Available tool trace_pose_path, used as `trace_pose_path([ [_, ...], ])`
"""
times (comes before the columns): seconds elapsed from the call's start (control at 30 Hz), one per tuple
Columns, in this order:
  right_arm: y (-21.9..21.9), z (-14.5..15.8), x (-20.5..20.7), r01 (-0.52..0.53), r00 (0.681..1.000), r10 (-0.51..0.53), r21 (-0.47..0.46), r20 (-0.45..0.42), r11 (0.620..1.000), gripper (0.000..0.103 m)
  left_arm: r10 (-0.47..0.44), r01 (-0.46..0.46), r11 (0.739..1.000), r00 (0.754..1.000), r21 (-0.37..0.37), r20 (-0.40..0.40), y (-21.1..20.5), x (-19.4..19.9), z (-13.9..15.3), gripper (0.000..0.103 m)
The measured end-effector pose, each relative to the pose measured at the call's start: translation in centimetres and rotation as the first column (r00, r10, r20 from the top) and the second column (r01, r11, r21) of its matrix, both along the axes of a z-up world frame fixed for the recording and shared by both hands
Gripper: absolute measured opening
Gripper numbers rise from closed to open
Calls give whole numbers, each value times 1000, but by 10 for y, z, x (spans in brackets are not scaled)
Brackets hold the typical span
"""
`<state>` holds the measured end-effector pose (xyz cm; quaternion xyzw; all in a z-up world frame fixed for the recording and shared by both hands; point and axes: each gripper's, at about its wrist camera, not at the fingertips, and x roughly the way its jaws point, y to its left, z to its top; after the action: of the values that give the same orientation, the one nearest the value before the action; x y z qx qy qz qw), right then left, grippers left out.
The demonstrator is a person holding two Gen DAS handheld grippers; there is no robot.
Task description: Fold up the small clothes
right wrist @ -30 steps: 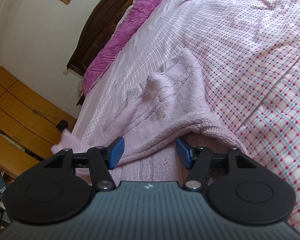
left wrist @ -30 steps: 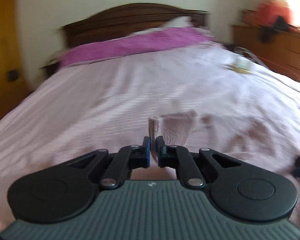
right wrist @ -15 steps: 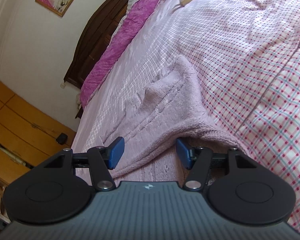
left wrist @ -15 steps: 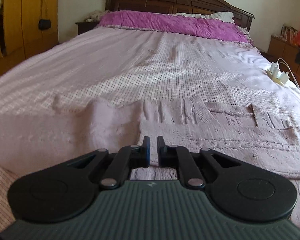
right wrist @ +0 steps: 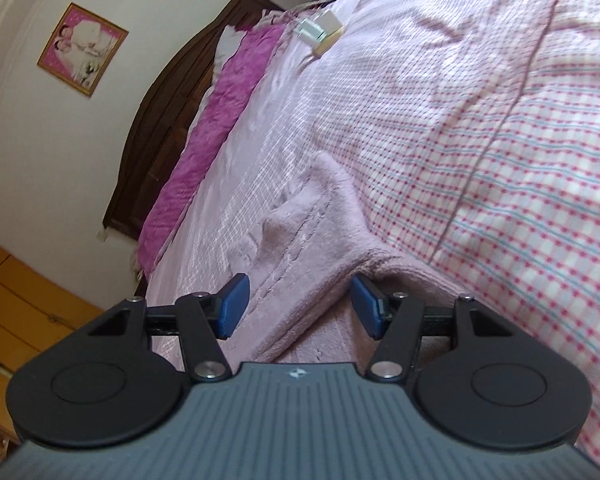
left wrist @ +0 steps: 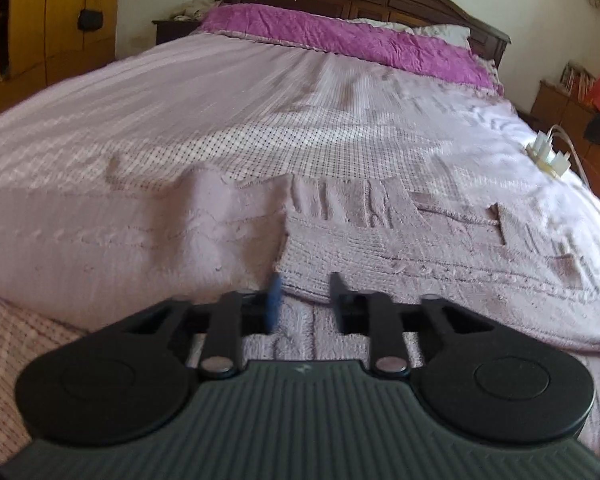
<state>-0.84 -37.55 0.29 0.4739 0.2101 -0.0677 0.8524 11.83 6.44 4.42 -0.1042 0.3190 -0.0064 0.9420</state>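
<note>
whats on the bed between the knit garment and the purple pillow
Only bare checked bedsheet lies between the pale knit garment and the purple pillow, clearest in the left wrist view.

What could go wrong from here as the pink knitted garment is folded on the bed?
1. The left gripper has just been opening its jaws over the folded edge of the pink knitted garment; the released flap might slip and undo the fold.
2. The right gripper stands open around a raised fold; closing carelessly could also pinch the checked bedsheet.
3. A thin cord trails near the garment and might snag.
</note>
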Motion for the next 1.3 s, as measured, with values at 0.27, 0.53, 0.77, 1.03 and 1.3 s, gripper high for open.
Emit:
trace_pose_path([
  [0.27,5,-3,12,-7,1000,6,-25,-21,1000,65,-2,1,999,1000,-53,-13,6,14,-8,36],
  [0.53,2,-11,34,18,999,-19,-21,-31,1000,13,-15,9,992,999,-126,-42,9,27,-18,14],
  [0.77,-10,6,10,115,993,-114,-136,12,984,11,-110,110,986,994,-129,3,-6,9,-5,14],
  [1.03,-25,10,16,-88,985,72,-97,-155,991,21,-122,118,991,991,-70,-48,-17,2,-18,14],
  [1.3,-29,66,41,-154,988,136,-309,-80,939,48,-158,158,986,987,-61,-1,-13,8,2,22],
])
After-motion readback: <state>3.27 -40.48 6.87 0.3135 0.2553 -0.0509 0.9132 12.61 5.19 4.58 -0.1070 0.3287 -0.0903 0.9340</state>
